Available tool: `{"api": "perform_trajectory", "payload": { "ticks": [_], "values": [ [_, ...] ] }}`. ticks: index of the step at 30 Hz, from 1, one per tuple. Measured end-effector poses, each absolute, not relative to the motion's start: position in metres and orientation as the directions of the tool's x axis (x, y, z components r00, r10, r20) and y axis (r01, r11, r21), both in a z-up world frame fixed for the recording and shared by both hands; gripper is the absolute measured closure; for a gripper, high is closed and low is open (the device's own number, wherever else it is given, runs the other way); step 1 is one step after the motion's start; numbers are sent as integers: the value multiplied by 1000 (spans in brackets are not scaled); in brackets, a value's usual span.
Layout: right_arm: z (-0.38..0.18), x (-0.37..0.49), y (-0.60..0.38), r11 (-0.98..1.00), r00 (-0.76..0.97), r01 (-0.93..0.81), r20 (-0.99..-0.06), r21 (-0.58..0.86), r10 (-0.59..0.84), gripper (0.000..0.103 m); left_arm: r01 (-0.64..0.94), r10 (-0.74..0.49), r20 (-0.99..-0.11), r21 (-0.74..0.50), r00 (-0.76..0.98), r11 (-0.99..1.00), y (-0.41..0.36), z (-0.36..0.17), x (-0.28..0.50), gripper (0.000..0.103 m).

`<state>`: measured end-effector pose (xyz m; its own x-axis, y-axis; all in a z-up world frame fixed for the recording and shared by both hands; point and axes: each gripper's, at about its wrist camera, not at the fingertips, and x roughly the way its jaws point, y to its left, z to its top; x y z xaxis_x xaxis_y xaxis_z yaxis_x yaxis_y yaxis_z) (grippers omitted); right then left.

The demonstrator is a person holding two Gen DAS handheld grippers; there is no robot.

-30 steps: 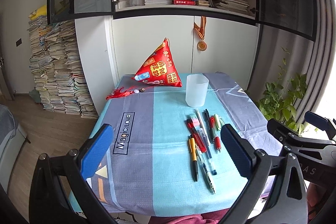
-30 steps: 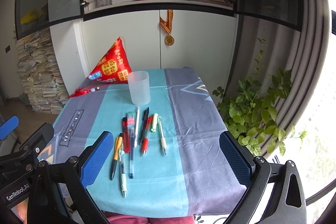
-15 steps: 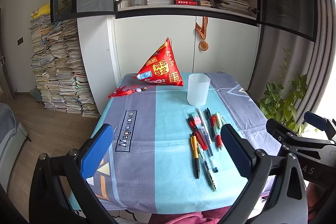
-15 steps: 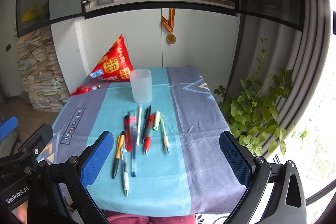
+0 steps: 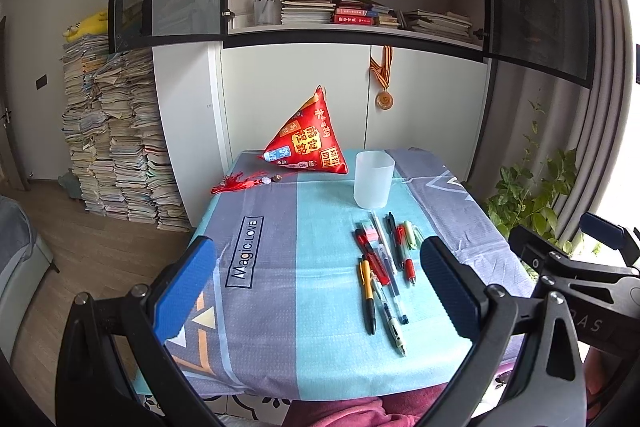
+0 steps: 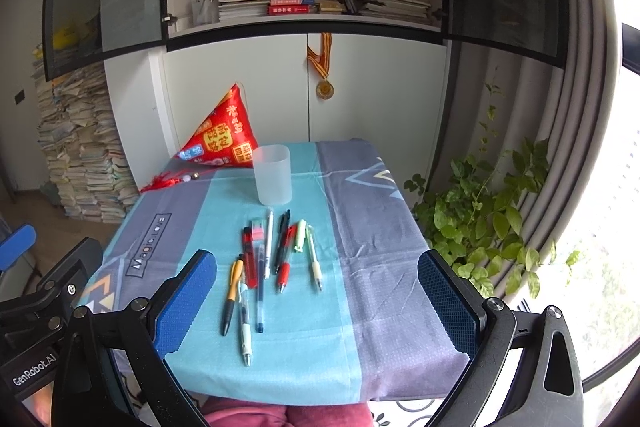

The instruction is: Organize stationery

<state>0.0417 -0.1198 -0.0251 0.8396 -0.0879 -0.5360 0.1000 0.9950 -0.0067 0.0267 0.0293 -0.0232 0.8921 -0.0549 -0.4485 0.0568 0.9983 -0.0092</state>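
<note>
Ahead of my left gripper (image 5: pixel 316 285), whose fingers (image 5: pixel 186 281) wear blue dimpled, matt pads on black frames, I see a matt woven tablecloth (image 5: pixel 280 259). Beyond its tips stands a frosted, translucent plastic cup (image 5: pixel 373 185); nearer lie glossy plastic pens (image 5: pixel 384 267). Past my right gripper (image 6: pixel 318 301) a shiny satin-like red pouch (image 6: pixel 218 139)

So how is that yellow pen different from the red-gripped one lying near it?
The yellow pen has a yellow barrel with a black grip; the red-gripped pen has a dark barrel with a red grip. The yellow pen lies at the left edge of the group, nearer the camera; the red-gripped pen sits mid-group, closer to the frosted cup. Both lie flat on the tablecloth, untouched.
</note>
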Motion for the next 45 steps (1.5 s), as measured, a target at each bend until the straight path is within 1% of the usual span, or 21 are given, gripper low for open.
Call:
{"api": "perform_trajectory", "payload": {
  "ticks": [12, 22, 34, 38, 39, 41, 43, 44, 45],
  "values": [
    [-19, 30, -117, 995, 853, 100, -514, -8, -90, 2, 52, -56, -430, -21, 901, 998, 37, -21, 17, 1],
    [-22, 35, -111, 995, 843, 96, -531, -10, -86, 2, 43, -49, -447, -23, 893, 999, 42, -27, 24, 1],
    [-43, 70, -120, 995, 795, 103, -601, 0, -82, 2, 33, -32, -524, -9, 851, 999, 40, -49, 58, 1],
    [-54, 85, -128, 994, 774, 109, -628, 10, -78, 2, 66, -53, -580, 2, 813, 998, 36, -67, 79, 2],
    [-58, 91, -131, 994, 768, 108, -635, 12, -76, 2, 76, -55, -606, 9, 794, 997, 33, -75, 87, 3],
    [-66, 101, -136, 994, 757, 107, -649, 17, -71, 2, 97, -69, -659, 6, 749, 995, 29, -93, 102, 9],
    [-76, 111, -139, 994, 742, 103, -667, 20, -64, 2, 132, -103, -716, -16, 690, 991, 25, -111, 116, 18],
    [-81, 116, -141, 995, 734, 97, -677, 24, -55, 5, 144, -116, -734, -25, 669, 989, 22, -119, 120, 21],
    [-87, 121, -143, 996, 725, 87, -687, 32, -41, 9, 158, -129, -756, -35, 642, 987, 19, -128, 126, 27]
  ]
}}
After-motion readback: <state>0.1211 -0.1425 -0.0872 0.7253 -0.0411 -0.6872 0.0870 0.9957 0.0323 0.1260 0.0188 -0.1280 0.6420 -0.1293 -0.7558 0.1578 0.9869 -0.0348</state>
